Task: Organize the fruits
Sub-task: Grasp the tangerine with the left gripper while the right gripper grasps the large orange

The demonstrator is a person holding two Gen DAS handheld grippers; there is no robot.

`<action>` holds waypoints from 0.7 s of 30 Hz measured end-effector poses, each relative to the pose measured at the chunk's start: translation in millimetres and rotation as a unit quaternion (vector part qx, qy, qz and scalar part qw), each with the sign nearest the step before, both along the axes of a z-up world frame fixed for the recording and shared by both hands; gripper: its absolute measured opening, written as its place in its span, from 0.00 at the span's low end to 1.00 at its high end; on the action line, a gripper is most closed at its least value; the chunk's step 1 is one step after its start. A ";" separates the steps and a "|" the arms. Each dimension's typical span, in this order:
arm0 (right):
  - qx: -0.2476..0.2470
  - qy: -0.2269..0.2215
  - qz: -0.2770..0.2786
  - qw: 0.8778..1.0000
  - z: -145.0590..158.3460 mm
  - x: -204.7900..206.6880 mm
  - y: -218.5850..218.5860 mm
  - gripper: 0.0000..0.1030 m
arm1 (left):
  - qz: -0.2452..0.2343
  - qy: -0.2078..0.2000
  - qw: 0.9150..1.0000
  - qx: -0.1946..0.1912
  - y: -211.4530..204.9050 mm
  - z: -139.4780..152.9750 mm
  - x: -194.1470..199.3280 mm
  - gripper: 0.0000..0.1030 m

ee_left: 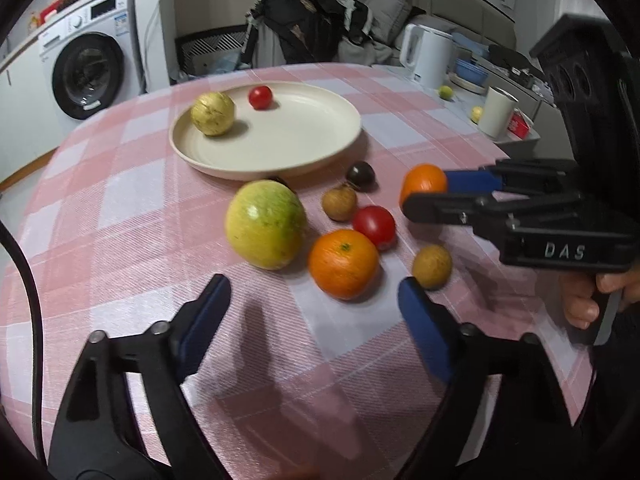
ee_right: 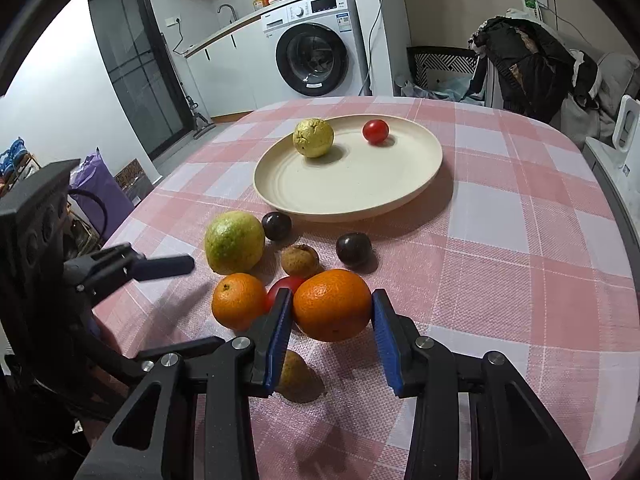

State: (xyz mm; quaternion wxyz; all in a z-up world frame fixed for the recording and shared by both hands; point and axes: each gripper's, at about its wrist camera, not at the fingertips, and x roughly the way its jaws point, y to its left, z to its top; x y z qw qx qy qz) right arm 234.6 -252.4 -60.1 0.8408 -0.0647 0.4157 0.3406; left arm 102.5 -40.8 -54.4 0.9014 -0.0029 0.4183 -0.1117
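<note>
Your left gripper [ee_left: 314, 304] hangs spread wide over the checked tabletop [ee_left: 120, 208]; an orange [ee_left: 343, 263] sits at twelve o'clock; at two o'clock your right gripper [ee_left: 430, 190] pinches another orange [ee_left: 422, 178]; the plate [ee_left: 280, 148] lies at eleven.

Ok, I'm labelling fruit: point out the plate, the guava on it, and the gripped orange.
plate [ee_right: 360, 196]: right wrist view, bare centre.
guava [ee_right: 313, 137]: right wrist view, middle.
orange [ee_right: 332, 305]: right wrist view, front face.

Woven matt checked tablecloth [ee_right: 500, 240], smooth satin plate [ee_right: 400, 196], dimpled glossy orange [ee_right: 332, 304] (blue-padded black plastic tongs [ee_right: 330, 340]).
</note>
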 end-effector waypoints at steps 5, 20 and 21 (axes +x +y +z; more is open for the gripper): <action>-0.001 0.000 0.000 1.000 -0.1 0.8 -0.6 0.40 | -0.022 0.006 1.000 -0.021 -4.7 -3.6 -1.2 0.61; 0.003 -0.006 0.002 1.000 2.8 -1.8 -3.0 0.40 | -0.009 0.020 0.998 -0.052 -8.4 -10.3 11.0 0.49; 0.003 -0.006 0.002 1.000 2.7 -2.0 -2.7 0.40 | -0.007 0.021 0.998 -0.052 -8.3 -10.3 12.0 0.48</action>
